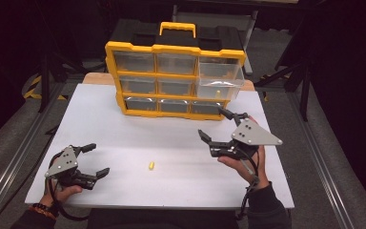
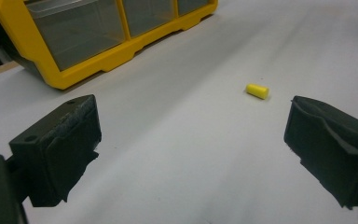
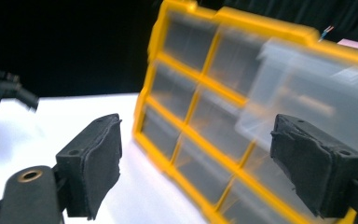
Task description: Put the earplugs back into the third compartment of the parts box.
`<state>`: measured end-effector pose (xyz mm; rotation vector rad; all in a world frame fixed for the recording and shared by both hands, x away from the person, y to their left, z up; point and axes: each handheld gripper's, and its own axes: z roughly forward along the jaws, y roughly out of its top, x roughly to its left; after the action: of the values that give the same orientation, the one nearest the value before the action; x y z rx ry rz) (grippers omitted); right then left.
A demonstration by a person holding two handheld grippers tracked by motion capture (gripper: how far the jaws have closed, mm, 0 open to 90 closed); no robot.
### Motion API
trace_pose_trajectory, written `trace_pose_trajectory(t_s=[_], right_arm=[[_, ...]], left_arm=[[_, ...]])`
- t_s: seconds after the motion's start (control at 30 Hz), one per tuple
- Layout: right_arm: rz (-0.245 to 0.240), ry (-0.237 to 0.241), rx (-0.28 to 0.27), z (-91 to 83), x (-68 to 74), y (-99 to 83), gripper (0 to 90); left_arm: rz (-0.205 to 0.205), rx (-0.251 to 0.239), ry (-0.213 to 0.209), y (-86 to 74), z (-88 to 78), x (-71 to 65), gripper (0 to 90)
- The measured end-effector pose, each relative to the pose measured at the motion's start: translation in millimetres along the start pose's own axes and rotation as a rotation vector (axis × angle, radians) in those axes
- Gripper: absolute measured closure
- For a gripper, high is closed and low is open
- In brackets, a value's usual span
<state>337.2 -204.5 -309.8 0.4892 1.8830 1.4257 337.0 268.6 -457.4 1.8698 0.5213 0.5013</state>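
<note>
The left hand-held gripper [image 1: 94,160] rests low at the near left of the white table [image 1: 124,124], jaws spread wide and empty. The small yellow cylindrical plug [image 1: 150,165] lies just to its right, long axis roughly across the table, nearer this gripper. The right hand-held gripper [image 1: 213,126], also released, points toward the yellow plastic organiser with clear drawers [image 1: 174,78], whose top right drawer [image 1: 219,81] stands pulled out. The room around is dark.
</note>
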Motion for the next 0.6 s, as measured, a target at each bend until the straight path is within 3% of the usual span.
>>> trace_pose_trajectory(t_s=[0.2,0.37,0.6], right_arm=[[0.012,0.115,0.071,25.6,18.1,-22.8,16.8],[0.051,0.230,0.164,58.8,35.8,-49.0,16.8],[0.028,0.373,0.302,102.3,68.3,-75.2,18.5]], left_arm=[[0.007,0.004,-0.003,0.3,-0.3,-1.1,4.8],[0.007,0.008,-0.001,0.2,0.9,-1.1,4.8],[0.006,0.012,-0.001,-0.3,0.9,-1.9,4.8]])
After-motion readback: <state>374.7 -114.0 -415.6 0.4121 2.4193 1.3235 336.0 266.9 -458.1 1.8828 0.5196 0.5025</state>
